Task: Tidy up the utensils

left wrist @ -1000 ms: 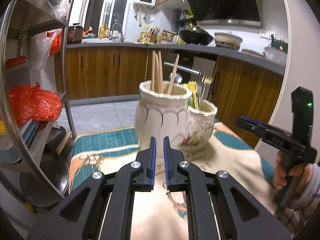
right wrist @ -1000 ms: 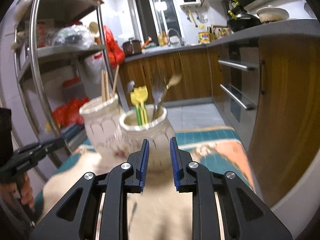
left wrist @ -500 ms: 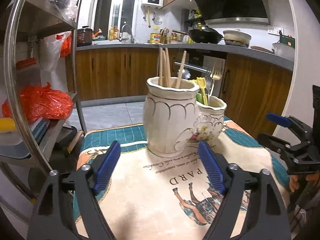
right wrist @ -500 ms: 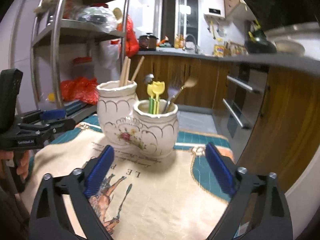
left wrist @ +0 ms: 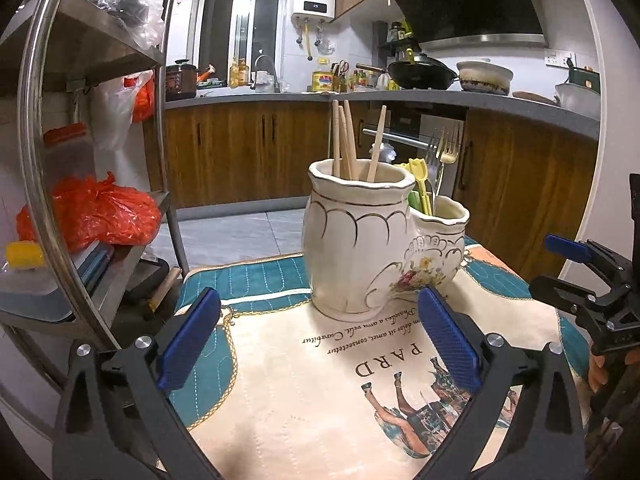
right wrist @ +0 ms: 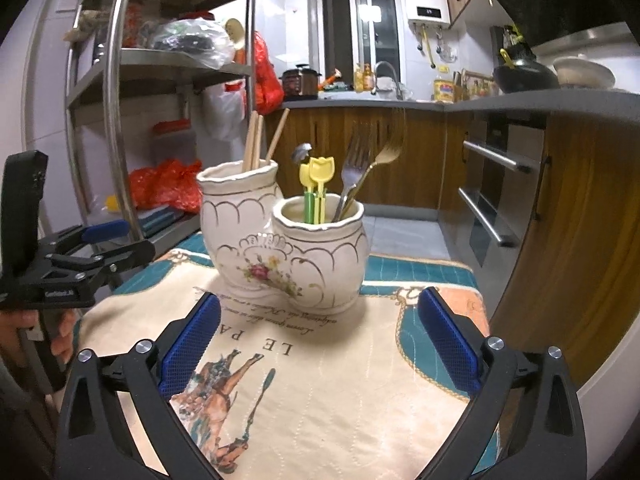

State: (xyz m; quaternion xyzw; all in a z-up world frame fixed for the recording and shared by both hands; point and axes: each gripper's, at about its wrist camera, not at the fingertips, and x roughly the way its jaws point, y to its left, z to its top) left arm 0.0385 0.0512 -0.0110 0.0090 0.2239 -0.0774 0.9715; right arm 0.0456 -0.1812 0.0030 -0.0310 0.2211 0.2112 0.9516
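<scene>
Left gripper (left wrist: 318,336): jaws spread wide, nothing between the blue pads (left wrist: 188,338). Hovers above the cloth (left wrist: 320,392), short of the holder (left wrist: 362,240).

Right gripper (right wrist: 318,334): also released, jaws wide apart, empty. Faces the holder from its other side, low over the cloth.

Holder: white ceramic, two joined pots with gilt scallops and a flower motif, standing upright on the printed cloth covering the bench.
- Tall pot (right wrist: 238,216): wooden chopsticks (left wrist: 346,140), four counted, leaning slightly apart.
- Short pot (right wrist: 324,248), touching the tall pot: yellow plastic picks (right wrist: 318,184) with green stems, a steel fork (right wrist: 352,176), a gold-toned spoon (right wrist: 386,158). A rounded grey utensil tip shows just behind the picks; type cannot be told.

In the left view, the right gripper is at the holder's right, held by a hand (left wrist: 598,372). In the right view, the left gripper is at the holder's left.

Metal rack (right wrist: 116,92) stands left of the holder, with red bags (left wrist: 100,212) on its shelves.
</scene>
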